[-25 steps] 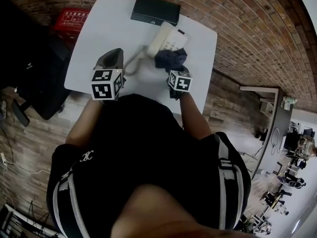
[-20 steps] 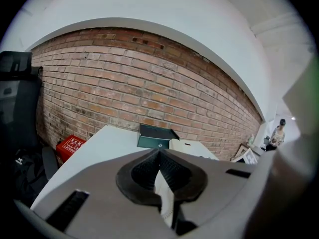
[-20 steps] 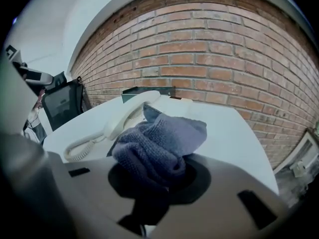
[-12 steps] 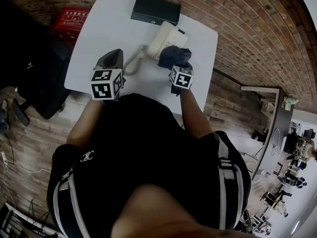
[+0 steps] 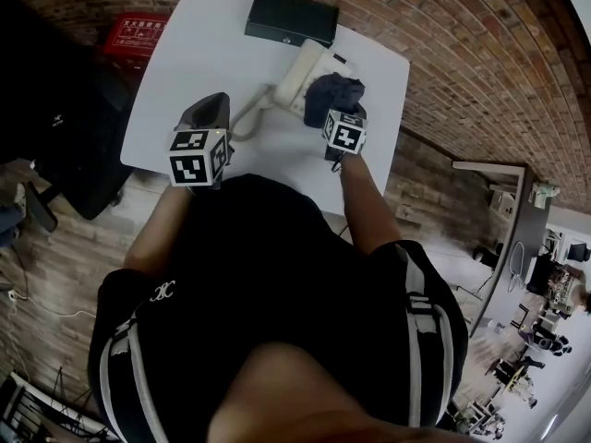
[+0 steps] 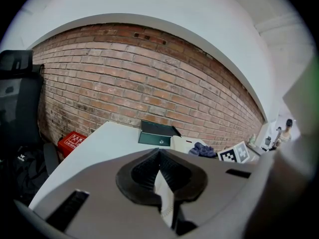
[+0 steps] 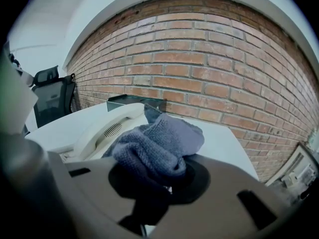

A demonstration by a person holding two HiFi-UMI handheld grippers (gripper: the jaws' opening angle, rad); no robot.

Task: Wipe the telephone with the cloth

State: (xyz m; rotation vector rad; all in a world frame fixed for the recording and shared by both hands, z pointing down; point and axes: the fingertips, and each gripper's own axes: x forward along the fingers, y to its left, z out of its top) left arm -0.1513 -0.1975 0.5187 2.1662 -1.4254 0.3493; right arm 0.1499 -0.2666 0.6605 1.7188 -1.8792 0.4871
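A white telephone (image 5: 309, 70) lies at the far side of the white table (image 5: 194, 72), its handset (image 7: 105, 128) along its left side. My right gripper (image 5: 336, 111) is shut on a dark blue cloth (image 5: 334, 92), and the bunched cloth (image 7: 155, 148) rests on the phone's right part, covering the keypad. My left gripper (image 5: 216, 101) hovers over the table to the left of the phone, jaws shut with nothing between them. In the left gripper view the gripper (image 6: 159, 156) points toward the phone (image 6: 182, 144) and cloth (image 6: 202, 149).
A black box (image 5: 290, 17) stands at the table's far edge behind the phone. A cord (image 5: 249, 116) runs from the phone toward my left gripper. A red box (image 5: 134, 35) sits on the floor at left, beside a black chair (image 5: 55, 127). A brick wall backs the table.
My right gripper has carried the cloth away from me and to the right, from the phone's near edge onto its right part. The left gripper has not moved.
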